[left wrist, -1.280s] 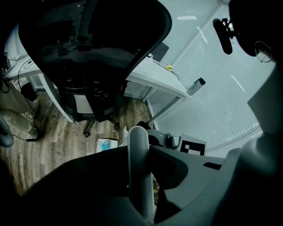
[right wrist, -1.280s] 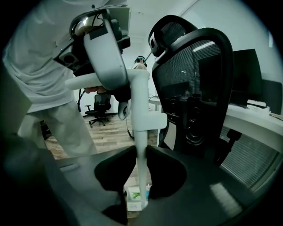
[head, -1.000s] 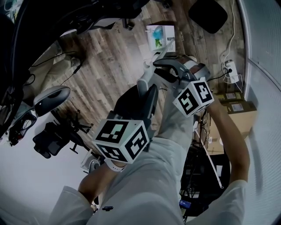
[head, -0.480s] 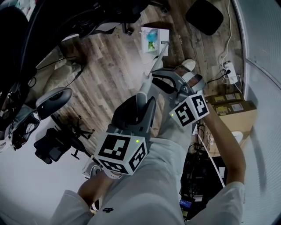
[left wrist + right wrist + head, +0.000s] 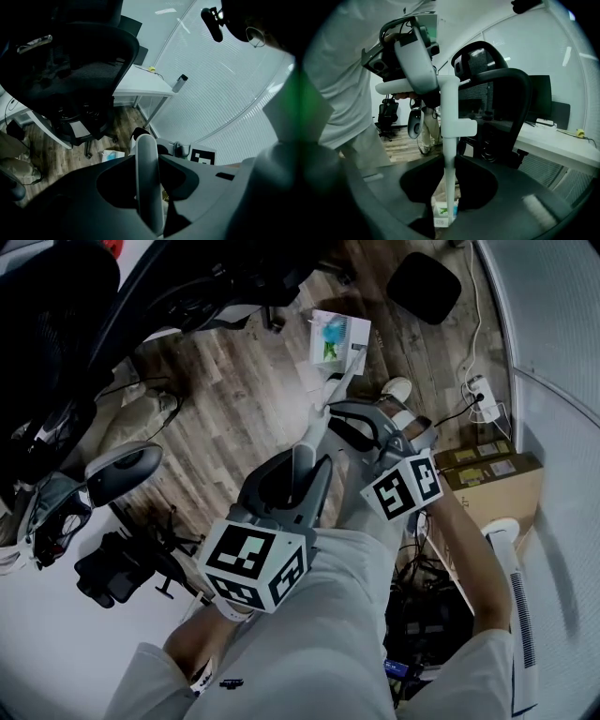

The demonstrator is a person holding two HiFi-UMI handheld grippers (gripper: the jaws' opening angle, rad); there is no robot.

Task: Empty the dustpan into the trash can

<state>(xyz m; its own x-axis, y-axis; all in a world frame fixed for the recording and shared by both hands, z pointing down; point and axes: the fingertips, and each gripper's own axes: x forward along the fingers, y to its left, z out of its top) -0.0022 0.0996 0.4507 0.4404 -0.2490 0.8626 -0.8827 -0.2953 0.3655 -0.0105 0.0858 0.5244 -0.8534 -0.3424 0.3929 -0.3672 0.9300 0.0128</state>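
Head view shows me both grippers held out over the light trousers [image 5: 319,634], lined up along a long pale handle [image 5: 322,413]. My left gripper [image 5: 302,463] is the one nearer the body. Its own view has the jaws clamped on the thick, rounded upper end of that handle, which fills the gap between them. My right gripper [image 5: 349,423] sits just past it, farther down the shaft. Its view shows the jaws closed on the thin part of the shaft, below a small side bracket [image 5: 466,127]. The dustpan [image 5: 339,337] is at the far end of the handle, over the wood floor [image 5: 225,381]. It is a white, box-like pan with green and teal scraps inside. I cannot tell whether it touches the boards. A black office chair [image 5: 178,277] stands to its left, and a shoe [image 5: 398,388] lies near it on the right.
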